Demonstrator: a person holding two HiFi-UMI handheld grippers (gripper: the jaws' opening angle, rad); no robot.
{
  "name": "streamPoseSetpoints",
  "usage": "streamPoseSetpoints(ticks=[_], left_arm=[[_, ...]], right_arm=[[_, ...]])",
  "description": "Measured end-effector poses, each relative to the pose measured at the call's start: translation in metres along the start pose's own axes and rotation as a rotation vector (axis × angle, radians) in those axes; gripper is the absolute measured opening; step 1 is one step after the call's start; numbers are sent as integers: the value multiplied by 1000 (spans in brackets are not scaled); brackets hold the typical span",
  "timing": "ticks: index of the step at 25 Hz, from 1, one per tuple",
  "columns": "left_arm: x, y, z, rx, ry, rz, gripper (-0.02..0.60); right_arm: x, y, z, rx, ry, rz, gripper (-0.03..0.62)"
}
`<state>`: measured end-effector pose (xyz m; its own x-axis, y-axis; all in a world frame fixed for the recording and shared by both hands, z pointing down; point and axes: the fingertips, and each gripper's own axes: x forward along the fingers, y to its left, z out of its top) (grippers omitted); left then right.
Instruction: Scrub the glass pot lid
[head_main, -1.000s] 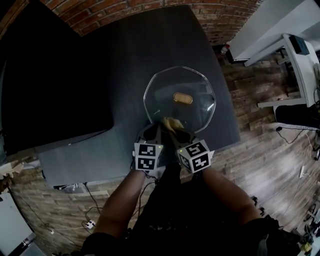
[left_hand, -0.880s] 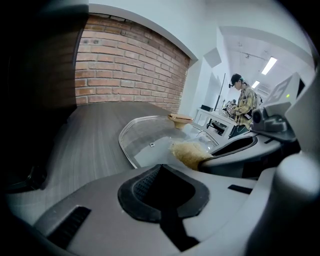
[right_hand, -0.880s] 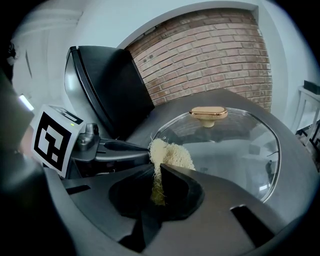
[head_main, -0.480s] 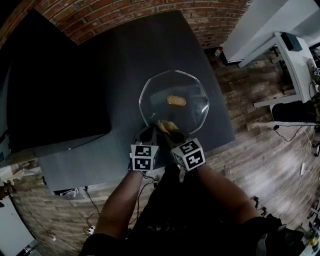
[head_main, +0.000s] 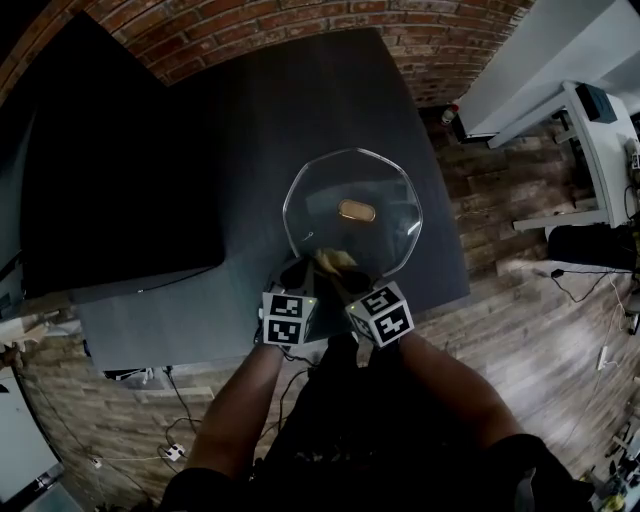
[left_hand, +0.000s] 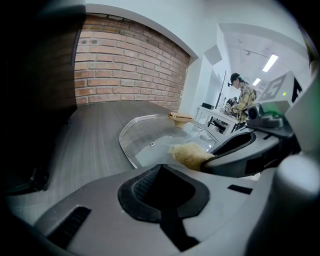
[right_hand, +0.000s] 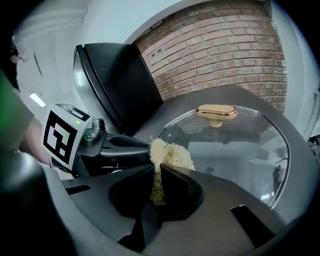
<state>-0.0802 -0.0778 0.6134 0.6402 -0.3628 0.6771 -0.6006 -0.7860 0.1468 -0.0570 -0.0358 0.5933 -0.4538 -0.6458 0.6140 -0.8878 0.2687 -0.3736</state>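
Head view: scrubber at the lid's near rim

The glass pot lid (head_main: 320, 195) lies knob (head_main: 356, 211) up on the dark surface (head_main: 250, 120). The right gripper (right_hand: 159, 175) has its fingers clamped on a pale fibrous scrubber (right_hand: 170, 152), which appears to rest on the lid's near edge. Just beside it, the left gripper (left_hand: 162, 172) has its fingers pressed together on nothing. Scrubbing well likely means light pressure, sweeps around the knob, and a steadied rim so the lid cannot slide.
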Motion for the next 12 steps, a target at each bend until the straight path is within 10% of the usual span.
streamPoseSetpoints(ticks=[12], left_arm=[[0,2,1,-23,-11,31,32]], right_arm=[[-23,-31,4,17,-11,0,41]])
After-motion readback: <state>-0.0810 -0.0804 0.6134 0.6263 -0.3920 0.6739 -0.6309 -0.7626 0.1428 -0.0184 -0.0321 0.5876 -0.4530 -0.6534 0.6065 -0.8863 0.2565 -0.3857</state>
